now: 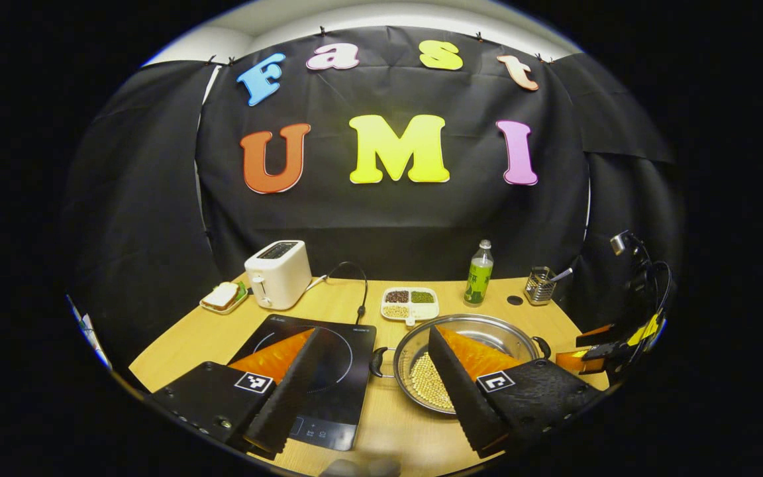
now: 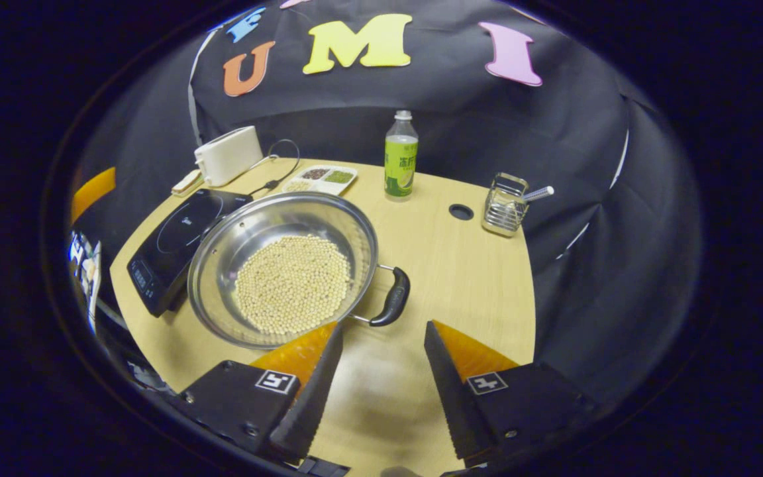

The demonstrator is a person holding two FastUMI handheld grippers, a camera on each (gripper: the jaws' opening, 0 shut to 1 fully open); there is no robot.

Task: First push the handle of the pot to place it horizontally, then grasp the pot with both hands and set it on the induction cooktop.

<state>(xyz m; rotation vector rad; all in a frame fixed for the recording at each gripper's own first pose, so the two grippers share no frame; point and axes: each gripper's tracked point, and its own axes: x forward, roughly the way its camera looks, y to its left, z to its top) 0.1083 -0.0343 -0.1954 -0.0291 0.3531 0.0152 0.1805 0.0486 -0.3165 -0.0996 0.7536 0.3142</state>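
A steel pot [image 1: 487,329] holding pale beans [image 1: 429,384] sits on the wooden table just right of the black induction cooktop [image 1: 342,371]. Its two black handles point left [image 1: 377,363] and right [image 1: 542,346]. My left gripper [image 1: 375,334] is open, its fingers straddling the pot's left handle from above, one over the cooktop and one over the pot. In the right gripper view, the pot [image 2: 222,265] lies ahead on the left, and its near handle [image 2: 391,298] is just beyond my open right gripper [image 2: 383,328]. The right gripper [image 1: 610,354] also appears right of the pot.
At the back stand a white toaster [image 1: 279,273] with a cable, a plate with a sandwich [image 1: 224,296], a divided dish of beans [image 1: 410,303], a green bottle [image 1: 479,275] and a wire utensil holder [image 1: 540,285]. A cable hole [image 2: 461,212] is in the table.
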